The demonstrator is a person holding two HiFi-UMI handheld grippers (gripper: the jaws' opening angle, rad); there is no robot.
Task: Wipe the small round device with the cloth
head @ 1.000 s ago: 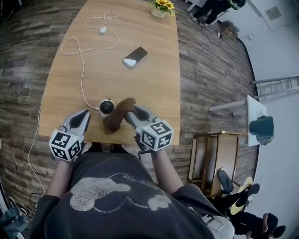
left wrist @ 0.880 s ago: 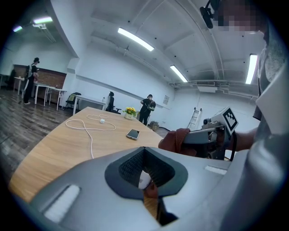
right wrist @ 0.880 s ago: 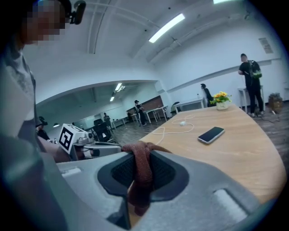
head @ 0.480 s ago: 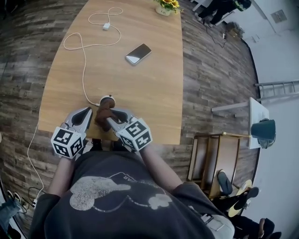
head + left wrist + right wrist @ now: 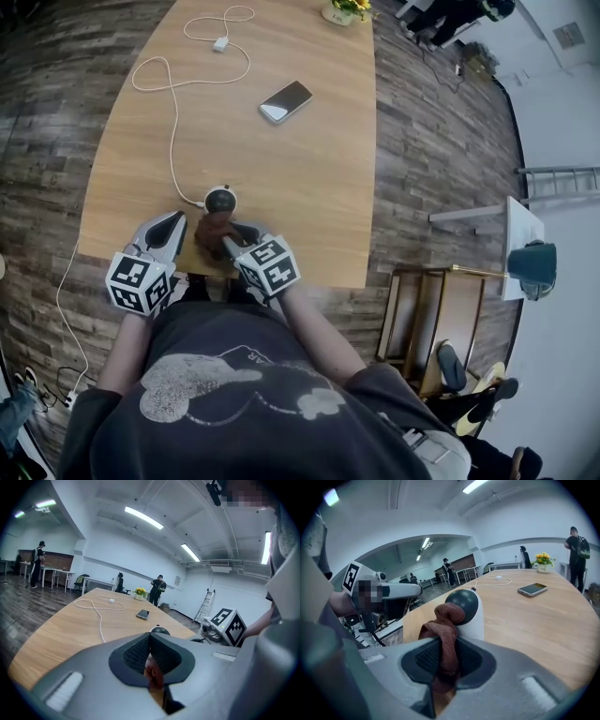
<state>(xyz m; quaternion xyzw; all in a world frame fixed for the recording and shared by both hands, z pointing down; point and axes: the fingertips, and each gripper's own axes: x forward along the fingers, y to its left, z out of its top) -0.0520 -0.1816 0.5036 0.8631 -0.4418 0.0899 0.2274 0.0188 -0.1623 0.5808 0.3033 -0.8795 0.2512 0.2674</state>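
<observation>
Clamping the brown cloth (image 5: pixel 443 631) in the right gripper (image 5: pixel 449 657), pressing it against the small round device (image 5: pixel 469 607) by the table's (image 5: pixel 543 620) near edge; holding the left gripper (image 5: pixel 150 652) closed on nothing, alongside.

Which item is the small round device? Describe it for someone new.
On the long wooden table, look at the near edge, where the white cable ends. The device is a small white body with a dark round face, next to the brown cloth; the phone is flat.

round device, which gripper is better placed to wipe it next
Right: the right gripper is shut on the cloth, which lies against the round device. The left gripper sits shut alongside.
</observation>
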